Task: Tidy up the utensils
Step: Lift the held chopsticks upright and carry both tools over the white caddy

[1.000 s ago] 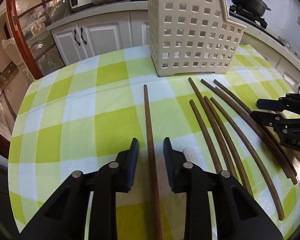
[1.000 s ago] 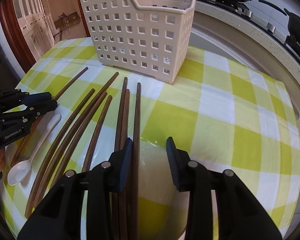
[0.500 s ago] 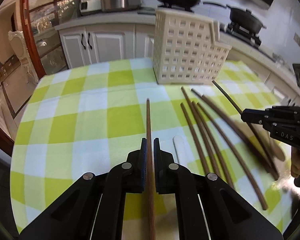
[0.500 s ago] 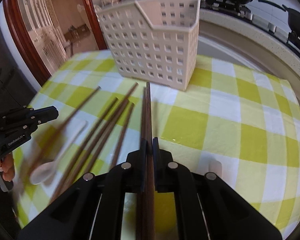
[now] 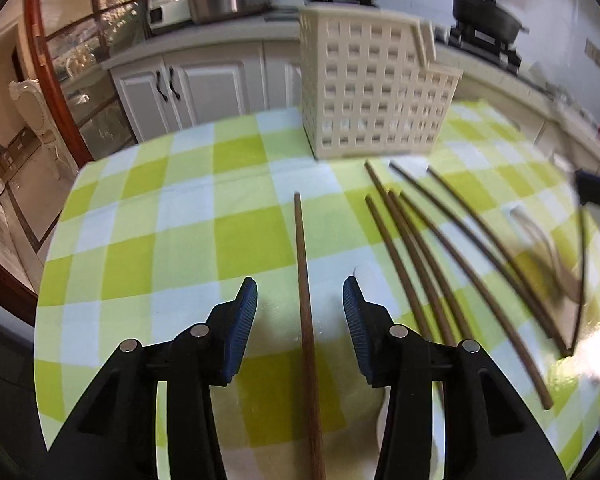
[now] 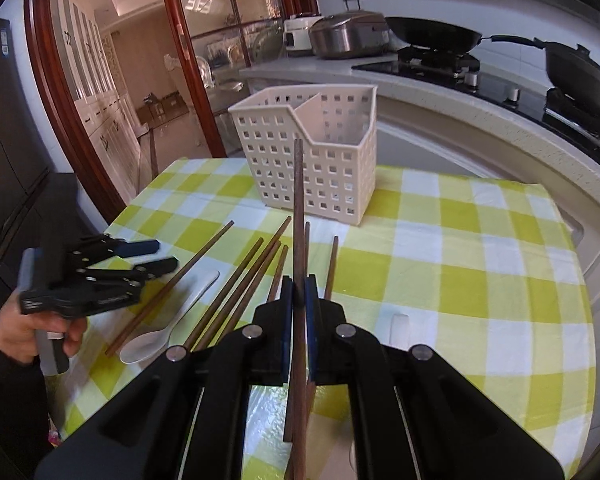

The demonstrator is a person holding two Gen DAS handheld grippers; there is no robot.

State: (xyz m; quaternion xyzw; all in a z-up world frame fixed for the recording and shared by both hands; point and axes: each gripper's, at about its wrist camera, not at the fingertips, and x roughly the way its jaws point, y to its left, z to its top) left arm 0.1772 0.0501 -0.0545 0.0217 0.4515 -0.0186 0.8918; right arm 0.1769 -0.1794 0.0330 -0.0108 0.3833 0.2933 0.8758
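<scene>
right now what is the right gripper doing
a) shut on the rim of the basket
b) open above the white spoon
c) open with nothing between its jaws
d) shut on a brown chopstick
d: in the right wrist view the right gripper has its jaws closed on a brown chopstick, whose far end points toward the white basket, while the white spoon lies on the tablecloth to its left.
</scene>
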